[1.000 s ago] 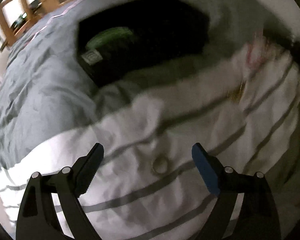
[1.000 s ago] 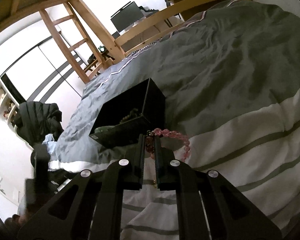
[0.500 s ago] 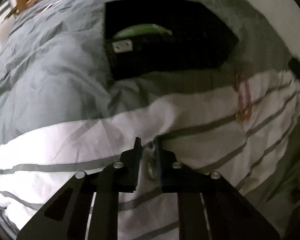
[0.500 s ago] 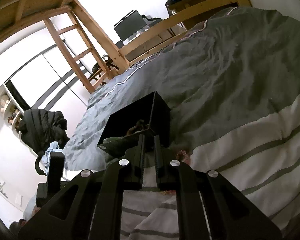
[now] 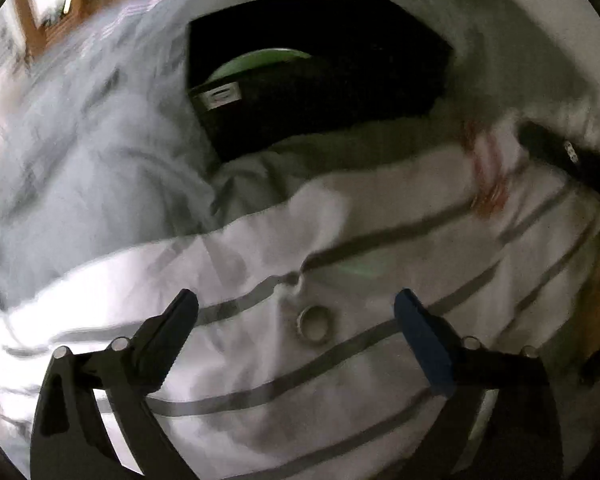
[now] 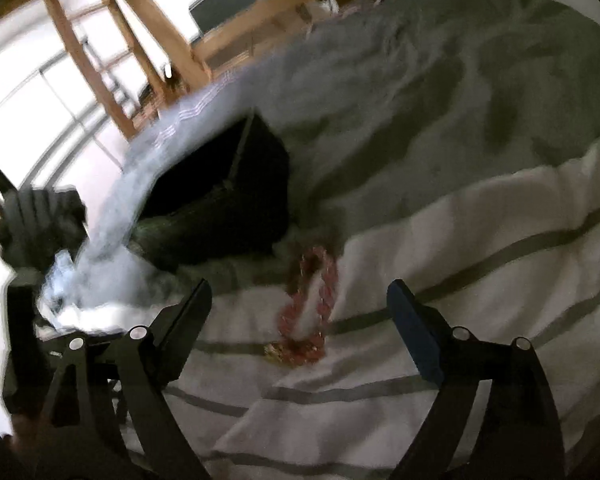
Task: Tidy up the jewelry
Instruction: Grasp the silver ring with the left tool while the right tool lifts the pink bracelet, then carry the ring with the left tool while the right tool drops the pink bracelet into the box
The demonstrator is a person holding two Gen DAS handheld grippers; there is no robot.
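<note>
Ring on bed, between spread left tool; bracelet between spread right tool, near box. Best lowered squarely, pinched without catching cloth, then carried to box.

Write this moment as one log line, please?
left gripper: open over ring | right gripper: open over pink bracelet | both on duvet | black box: beyond

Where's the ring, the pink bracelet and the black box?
ring [image 5: 313, 323], left wrist view, on its band.
pink bracelet [image 6: 327, 280], right wrist view, on its beads.
black box [image 5: 320, 108], left wrist view, on its front wall.
</note>
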